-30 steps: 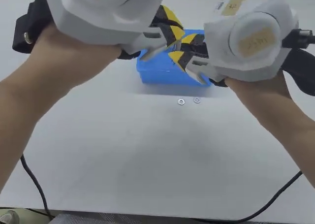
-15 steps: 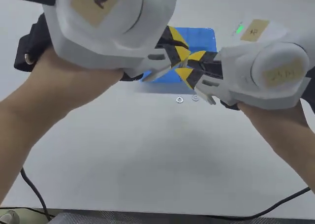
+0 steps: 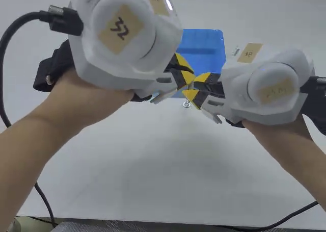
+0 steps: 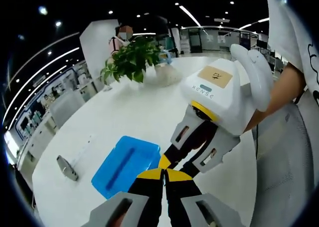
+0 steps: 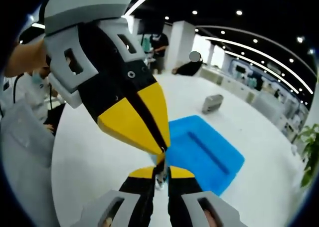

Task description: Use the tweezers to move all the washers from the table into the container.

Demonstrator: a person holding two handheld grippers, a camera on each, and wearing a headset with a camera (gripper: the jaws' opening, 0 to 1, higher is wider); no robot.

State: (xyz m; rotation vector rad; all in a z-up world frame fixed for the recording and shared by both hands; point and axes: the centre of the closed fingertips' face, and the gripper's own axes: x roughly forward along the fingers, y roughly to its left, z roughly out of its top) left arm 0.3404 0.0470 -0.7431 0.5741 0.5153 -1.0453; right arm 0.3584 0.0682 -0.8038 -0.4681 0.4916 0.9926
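Your left tongs (image 4: 164, 173) were pressed shut, tip to tip with your right tongs (image 5: 160, 171), which were all but closed. Whether either pinched anything, I could not tell. One small silver ring washer (image 3: 187, 104) lay on the white worktop (image 3: 153, 165) beneath the tips, near the blue rectangular plastic container (image 3: 204, 43).

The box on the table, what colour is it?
Bright blue. The container shows best in the right gripper view.

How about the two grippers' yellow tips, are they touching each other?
Touching. In the right gripper view, the yellow tip of the left gripper sits right on the yellow tips of the right gripper, with no gap between them.
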